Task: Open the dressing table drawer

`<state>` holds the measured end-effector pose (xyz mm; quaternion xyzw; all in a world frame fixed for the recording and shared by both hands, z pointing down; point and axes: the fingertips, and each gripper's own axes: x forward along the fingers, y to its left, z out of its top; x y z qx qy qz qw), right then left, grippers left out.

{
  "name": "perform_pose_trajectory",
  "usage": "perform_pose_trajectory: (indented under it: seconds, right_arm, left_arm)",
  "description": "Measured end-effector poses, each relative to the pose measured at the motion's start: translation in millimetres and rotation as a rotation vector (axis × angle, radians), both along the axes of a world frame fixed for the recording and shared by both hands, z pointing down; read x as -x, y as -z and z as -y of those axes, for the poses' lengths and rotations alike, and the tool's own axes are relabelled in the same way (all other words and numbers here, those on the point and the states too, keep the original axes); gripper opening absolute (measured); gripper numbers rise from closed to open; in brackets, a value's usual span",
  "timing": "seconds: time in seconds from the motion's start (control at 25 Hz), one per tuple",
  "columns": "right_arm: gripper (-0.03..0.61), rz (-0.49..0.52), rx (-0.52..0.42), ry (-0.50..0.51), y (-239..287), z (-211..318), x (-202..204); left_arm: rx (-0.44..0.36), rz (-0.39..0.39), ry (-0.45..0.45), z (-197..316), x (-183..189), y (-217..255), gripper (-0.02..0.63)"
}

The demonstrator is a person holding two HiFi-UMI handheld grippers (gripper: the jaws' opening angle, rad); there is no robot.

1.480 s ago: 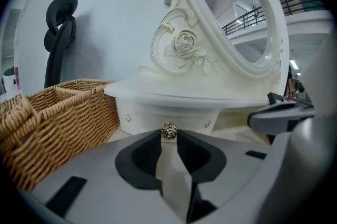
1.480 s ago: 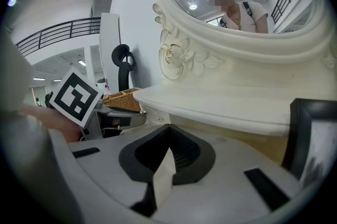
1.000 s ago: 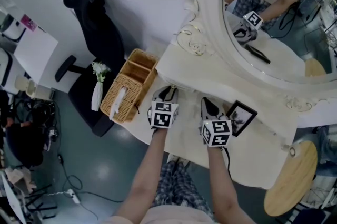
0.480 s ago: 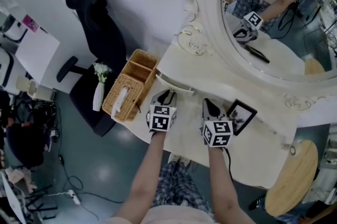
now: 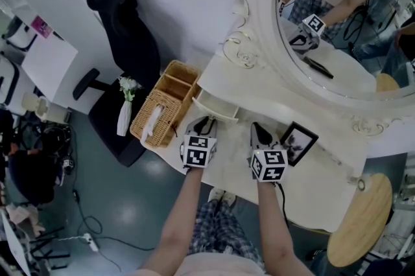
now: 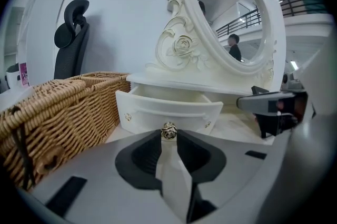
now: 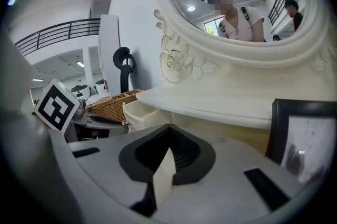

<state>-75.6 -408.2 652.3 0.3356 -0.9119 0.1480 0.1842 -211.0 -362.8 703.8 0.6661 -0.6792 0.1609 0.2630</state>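
Observation:
The small white drawer (image 5: 217,107) under the mirror's base stands partly pulled out of the dressing table (image 5: 324,184); its hollow inside shows in the left gripper view (image 6: 168,98). My left gripper (image 5: 205,120) is shut on the drawer's small metal knob (image 6: 168,131), which sits pinched between the jaw tips (image 6: 168,136). My right gripper (image 5: 259,133) rests over the tabletop beside it, shut with nothing in it (image 7: 167,159). It points toward the mirror's base, to the right of the drawer (image 7: 138,111).
A wicker basket (image 5: 162,109) sits at the table's left end, right beside the drawer. A black picture frame (image 5: 297,144) stands just right of my right gripper. The big oval mirror (image 5: 337,15) rises behind. A black office chair (image 5: 123,41) and a round wooden stool (image 5: 360,219) flank the table.
The drawer has slid out of the table toward me. My left gripper came back with its knob in the jaws. The right gripper stayed where it was.

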Motion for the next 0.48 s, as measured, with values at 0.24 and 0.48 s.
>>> perform_pose_trajectory:
  seconds: [0.24, 0.48]
  right_arm:
    - [0.017, 0.0, -0.002, 0.003, 1.4, -4.9, 1.6]
    - [0.017, 0.004, -0.006, 0.001, 4.4, -8.0, 2.3]
  left_arm:
    - [0.0, 0.001, -0.006, -10.4, 0.2, 0.0, 0.11]
    - [0.004, -0.006, -0.019, -12.4, 0.1, -0.8, 0.11]
